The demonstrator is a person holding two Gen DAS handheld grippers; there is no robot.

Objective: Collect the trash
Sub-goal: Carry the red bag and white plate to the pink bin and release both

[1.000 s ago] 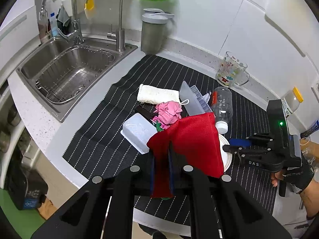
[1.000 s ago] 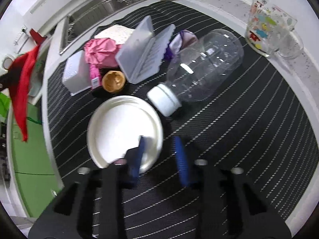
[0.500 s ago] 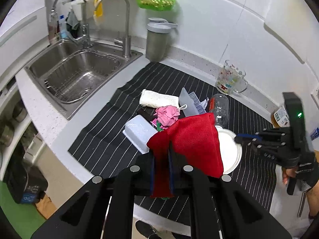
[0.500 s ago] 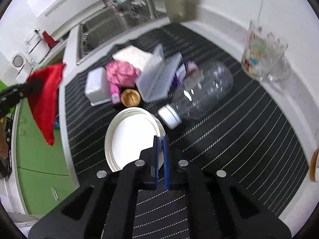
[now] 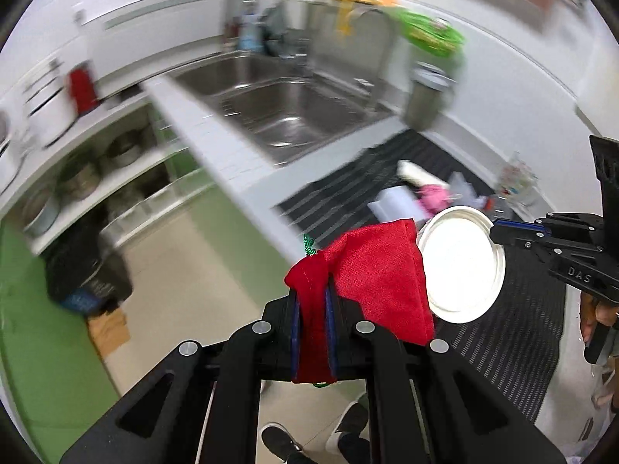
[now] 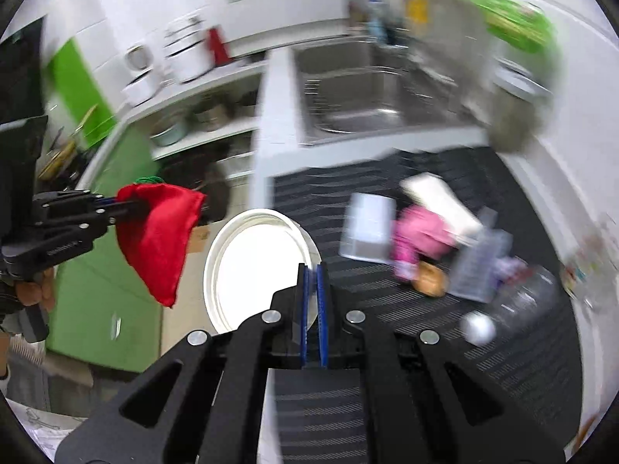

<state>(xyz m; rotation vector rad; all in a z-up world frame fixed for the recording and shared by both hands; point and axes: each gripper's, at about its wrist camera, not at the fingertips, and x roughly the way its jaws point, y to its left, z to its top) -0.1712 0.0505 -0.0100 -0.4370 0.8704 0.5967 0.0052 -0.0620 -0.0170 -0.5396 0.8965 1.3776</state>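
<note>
Sink (image 5: 271, 112): steel, set into the white worktop (image 5: 216, 147).
Basket (image 5: 433, 33): green, above the sink.
Shelves (image 5: 96, 170): pots stacked, blurred.
Floor (image 5: 185, 255): pale tiles.

My left tongs (image 5: 312, 305) point steeply down with the blue pads pressed tight together on a fold of the red cloth bag (image 5: 377, 278), a bare hand (image 6: 35, 290) wrapped round the handle at the near left. My right tongs (image 6: 313, 294) tilt down as well, their blue pads nipped onto the near rim of the white plate (image 6: 255, 266), fingers (image 5: 595, 315) gripping that handle at the far right.
</note>
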